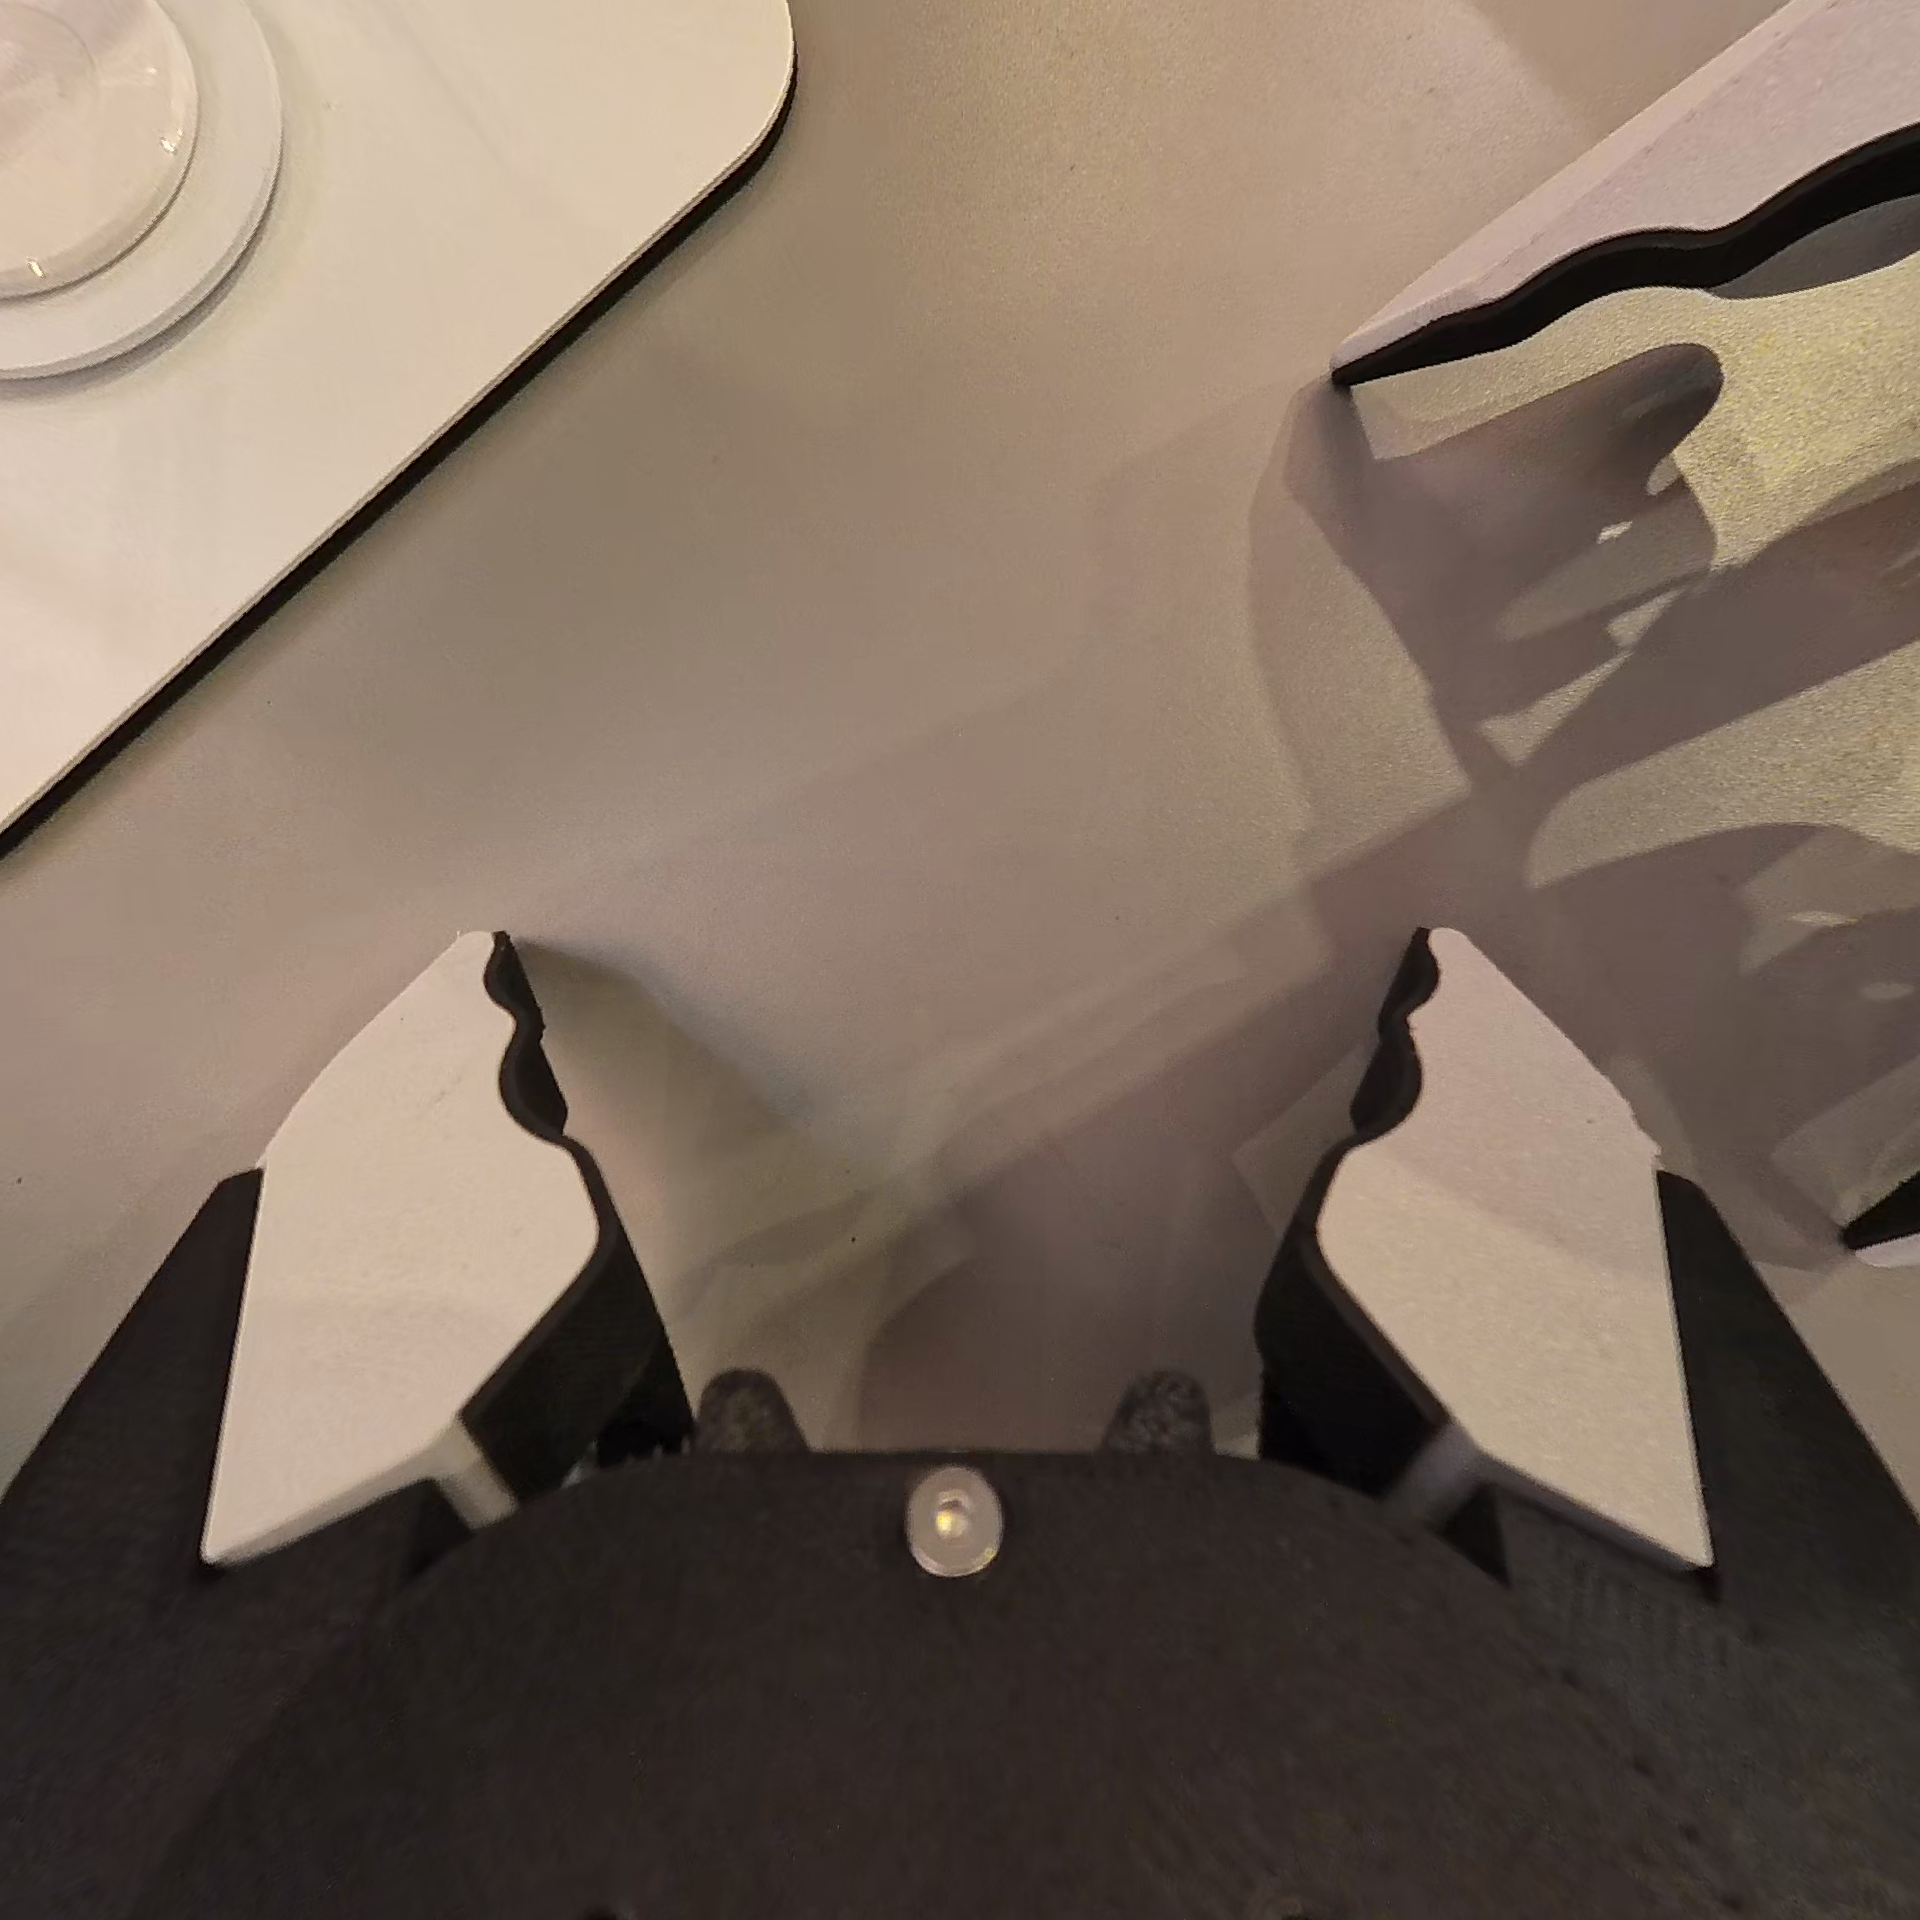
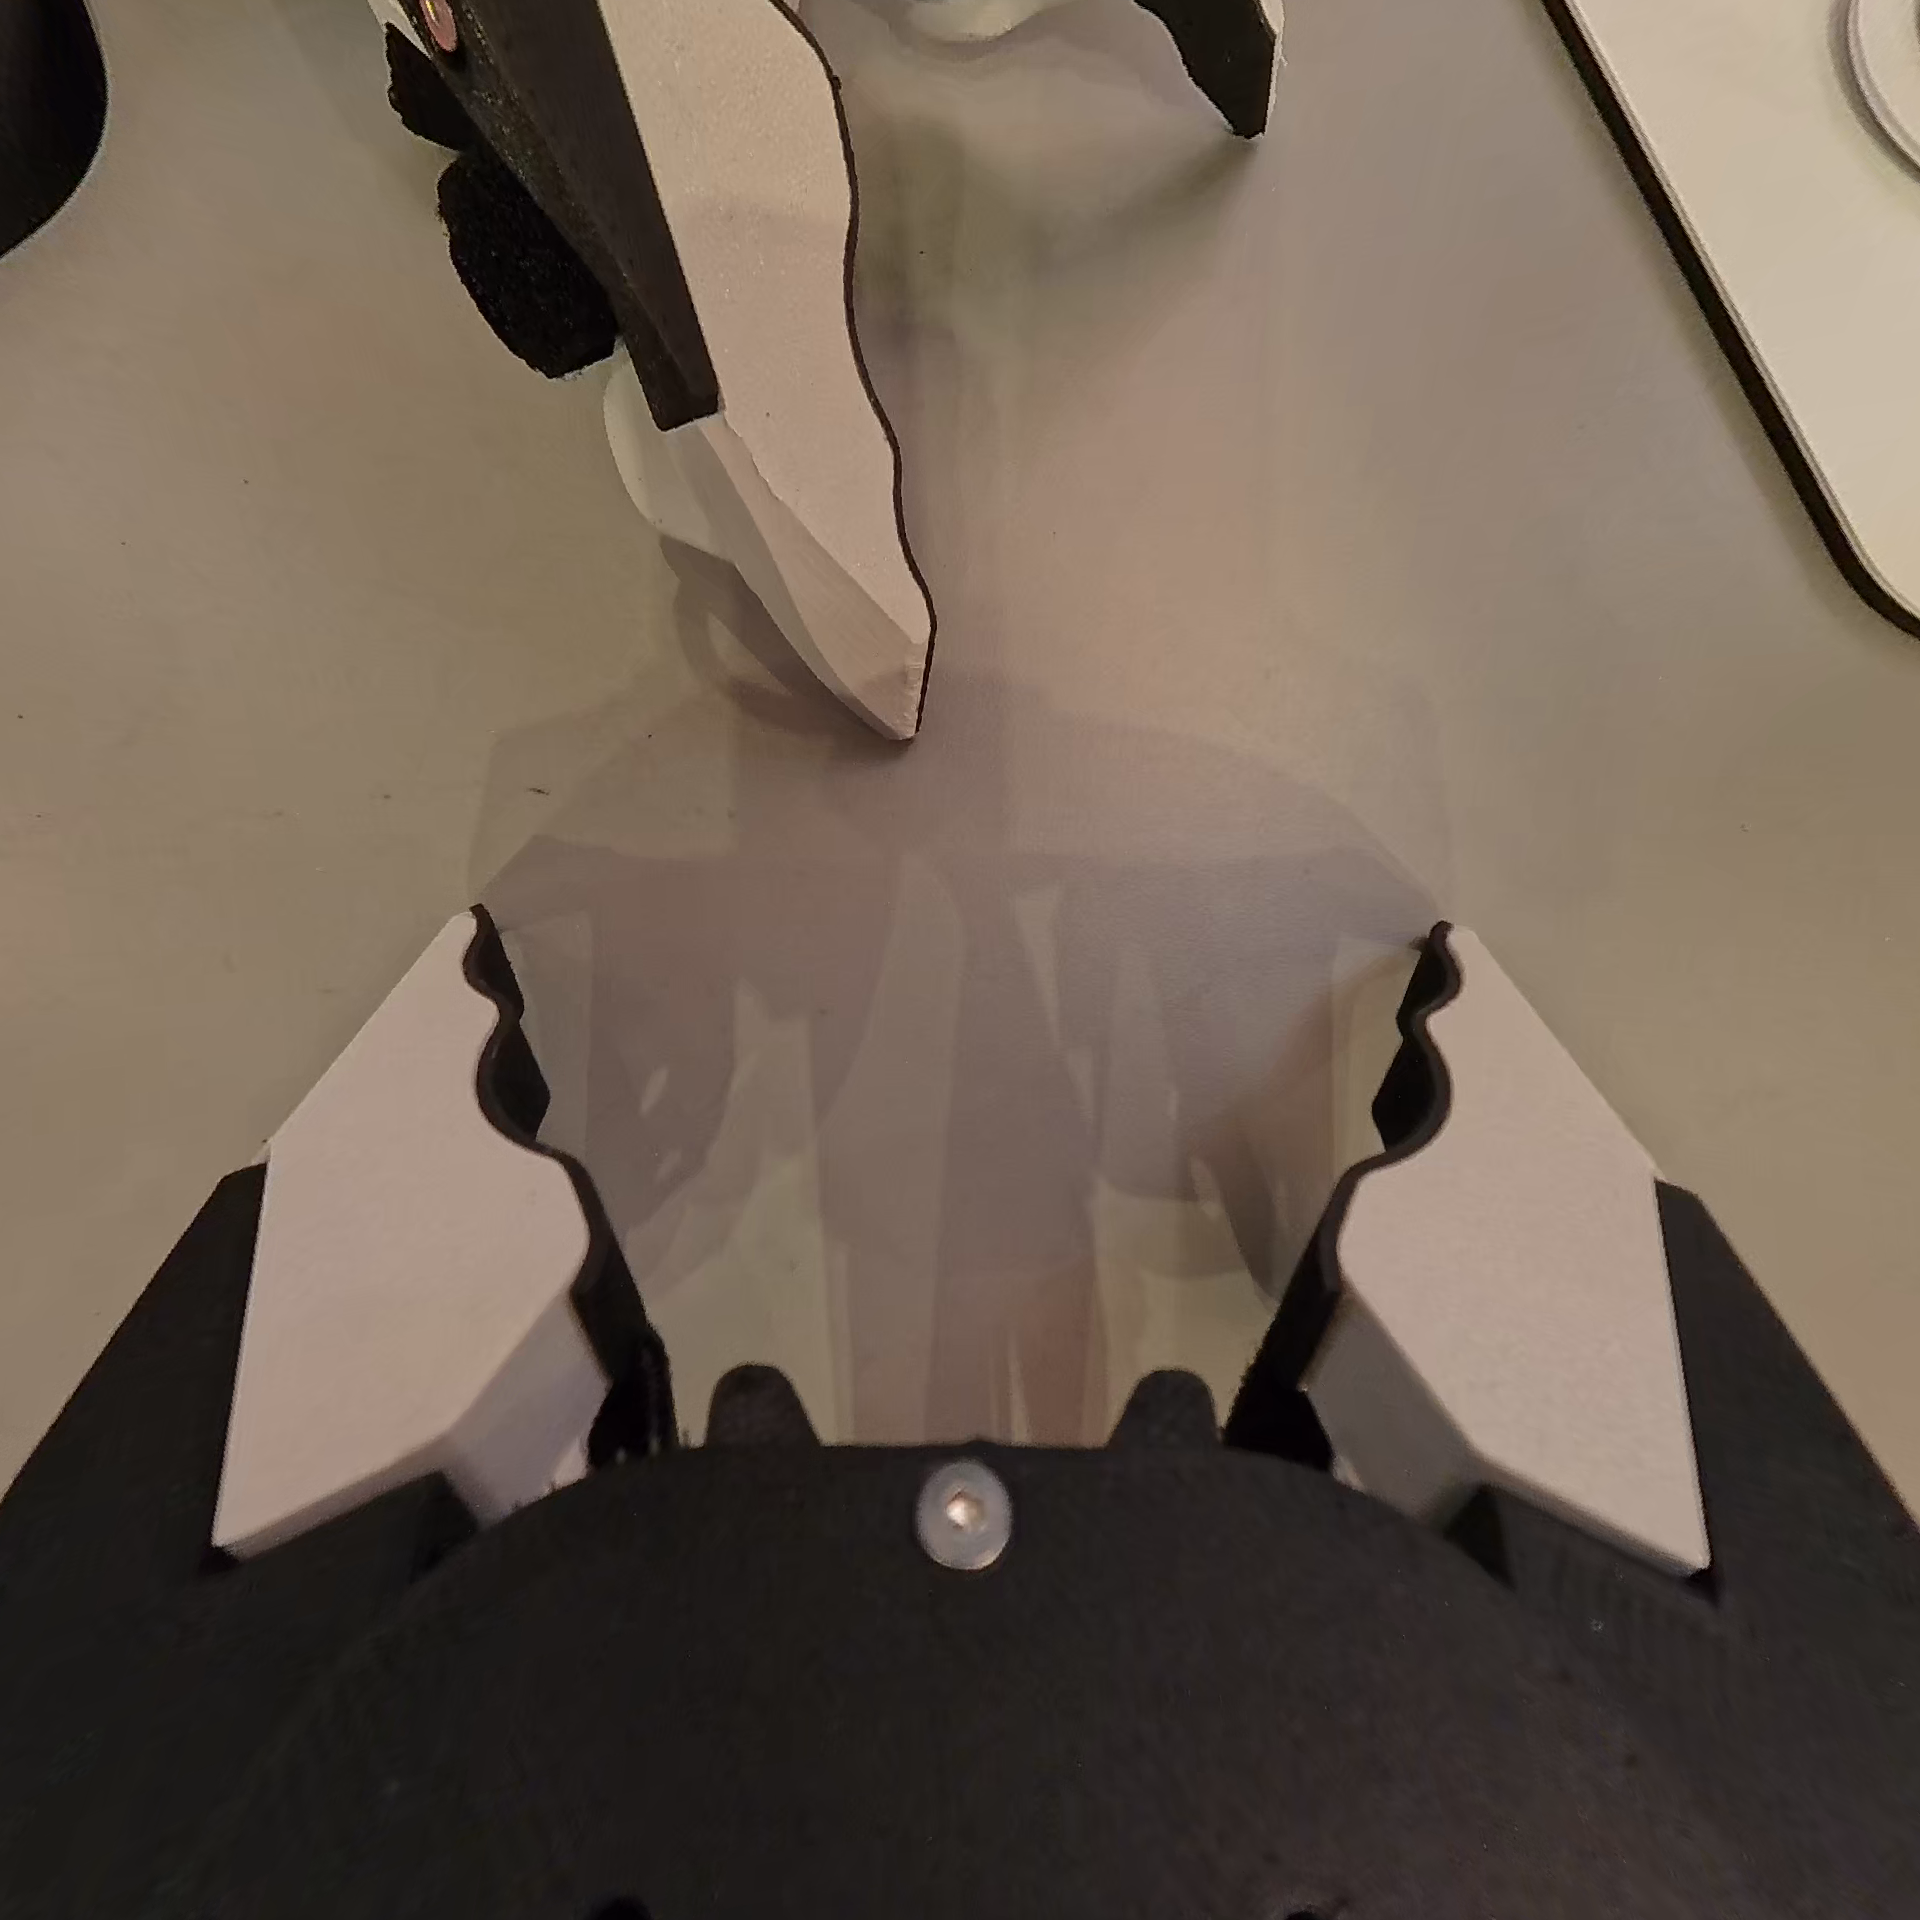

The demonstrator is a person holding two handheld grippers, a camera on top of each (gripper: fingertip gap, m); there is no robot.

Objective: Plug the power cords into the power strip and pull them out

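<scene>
A plain grey table (image 1: 935, 520) fills both views, with a white dark-edged mat (image 1: 436, 260) near its edge carrying a clear glass dome (image 1: 83, 135) on a white disc. Neither power cords nor power strip can be seen in either view. The left gripper (image 1: 961, 940) and right gripper (image 2: 961, 920) both stand wide apart and empty; only the right wrist view shows a dark rounded shape (image 2: 42, 114) at top left.

Smooth pale grey tabletop (image 1: 883, 582), white dark-edged rounded board (image 1: 436, 312) lying flat on it at the corner, clear glass dome (image 1: 83, 135) on a white disc (image 1: 234, 223) on the board
</scene>
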